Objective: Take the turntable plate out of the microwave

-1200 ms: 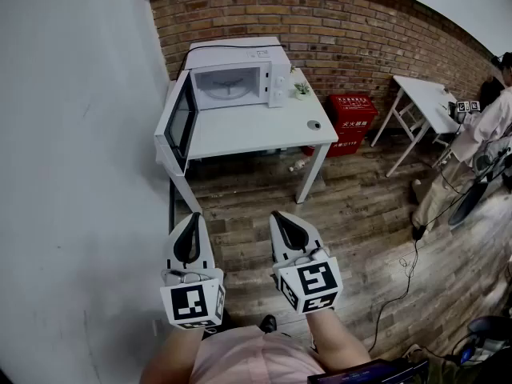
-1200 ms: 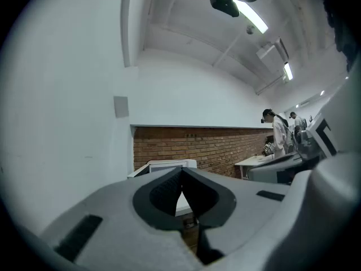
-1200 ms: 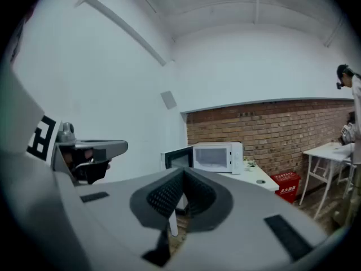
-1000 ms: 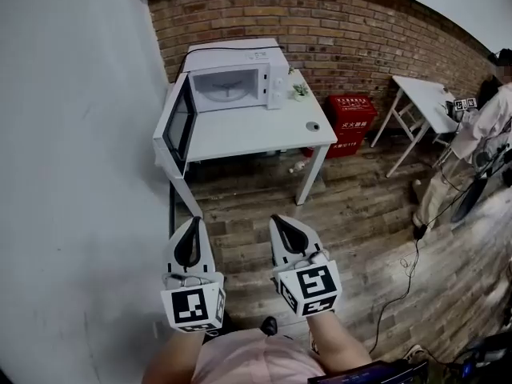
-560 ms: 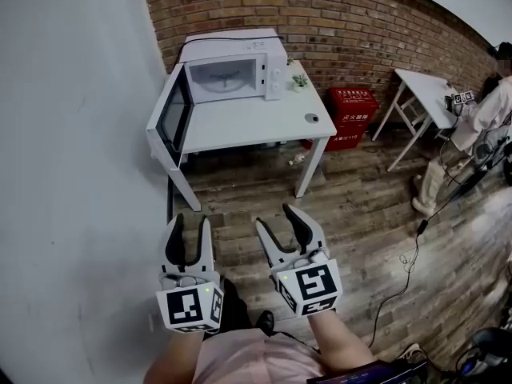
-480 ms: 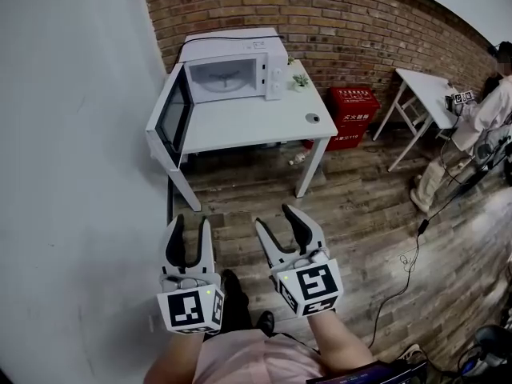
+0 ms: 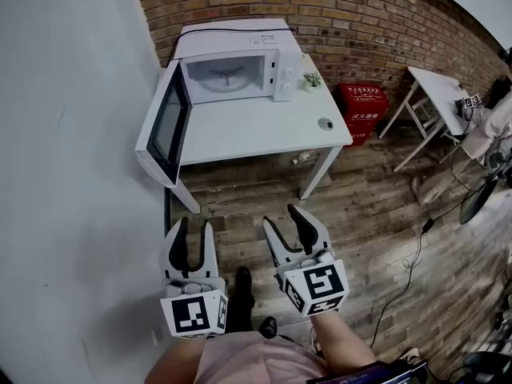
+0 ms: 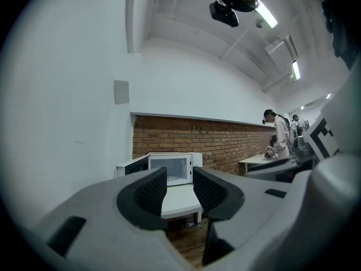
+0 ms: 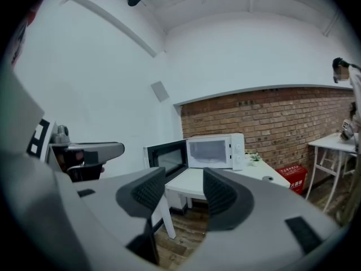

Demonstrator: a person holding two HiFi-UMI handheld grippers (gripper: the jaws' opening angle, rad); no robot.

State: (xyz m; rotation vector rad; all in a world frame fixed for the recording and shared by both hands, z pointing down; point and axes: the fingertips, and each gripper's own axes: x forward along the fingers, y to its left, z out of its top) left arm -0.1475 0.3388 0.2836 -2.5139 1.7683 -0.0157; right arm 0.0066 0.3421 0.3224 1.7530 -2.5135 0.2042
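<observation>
Holding both tools low in front of you, you have the left tool (image 7: 192,226) with its black-padded jaws spread wide and nothing between them; they have just been opening. Your right tool (image 7: 282,218) sits just beside it, jaws likewise parted and empty, and those too have just been opening. Each tool points ahead, roughly level, over the brown wooden plank floor (image 7: 360,206), and your dark shoe (image 7: 242,282) shows between them. Neither tool touches anything.

Ahead, well apart from both tools, stands the white rectangular counter (image 7: 256,130) on slim white legs. The white microwave oven (image 7: 228,40) sits at the counter's far edge, against the red brick wall (image 7: 344,14). Its dark-windowed door (image 7: 166,126) is swung wide to the left, out past the counter's edge. Inside the pale cavity the pale round turntable plate (image 7: 222,74) lies flat on the oven floor, not yet taken out.

Just right of the microwave stands a small green potted plant (image 7: 312,80). Nearer the counter's right front corner lies a small round dark object (image 7: 325,123); what it is you cannot tell. A red box (image 7: 364,106) stands on the floor by the wall, right of the counter, and a second white table (image 7: 440,94) stands farther right.
</observation>
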